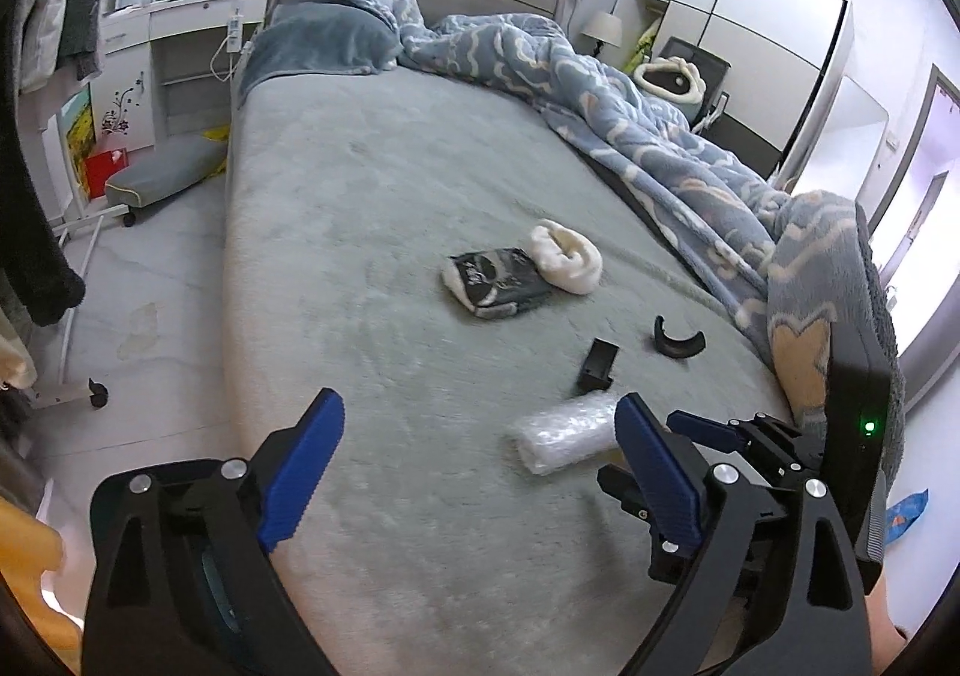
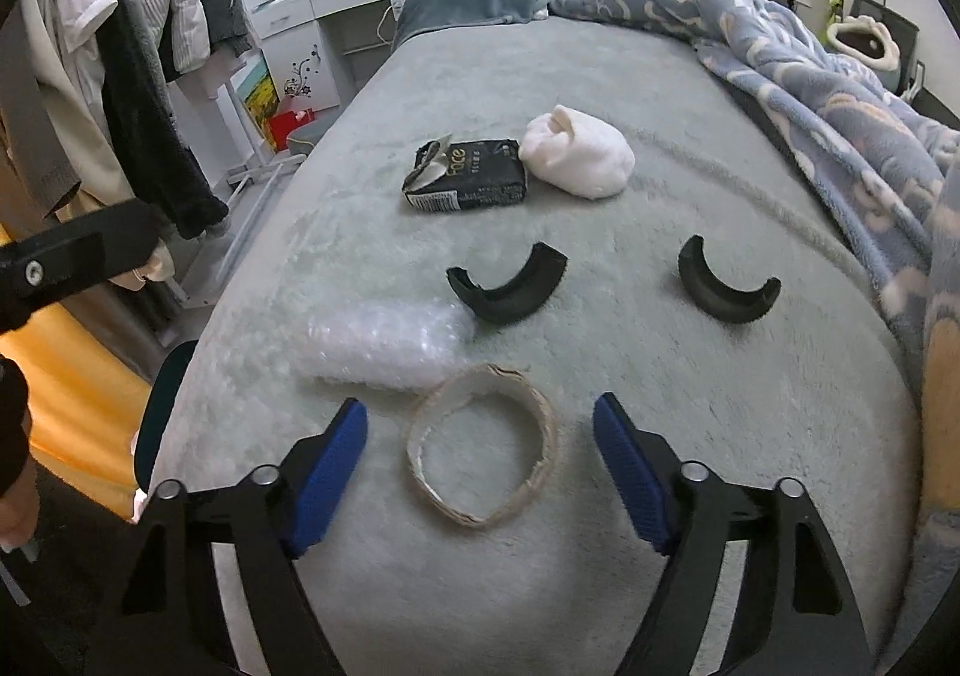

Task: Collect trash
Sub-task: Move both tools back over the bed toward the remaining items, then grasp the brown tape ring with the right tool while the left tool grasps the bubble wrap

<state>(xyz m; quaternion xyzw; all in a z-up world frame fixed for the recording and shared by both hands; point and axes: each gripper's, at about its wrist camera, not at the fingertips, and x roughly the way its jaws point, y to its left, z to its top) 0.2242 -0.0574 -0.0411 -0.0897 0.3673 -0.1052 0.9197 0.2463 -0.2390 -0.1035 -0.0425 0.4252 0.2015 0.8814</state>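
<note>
The bed [image 2: 600, 376] wears matt, plushy grey cloth. The bubble-wrap roll [image 2: 384, 343] is clear, glossy plastic; the ring [image 2: 543, 436] looks like rough, frayed cardboard. Two curved black pieces [image 2: 510, 289] seem matt plastic. The tissue pack [image 2: 474, 178] has shiny black film. Both grippers' pads [image 2: 333, 472] are ribbed blue.

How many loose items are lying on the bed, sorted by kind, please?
Black curved plastic pieces: 2
Bubble wrap roll: 1
Cardboard ring: 1
Black tissue pack: 1
White cloth bundle: 1
Total: 6
</note>
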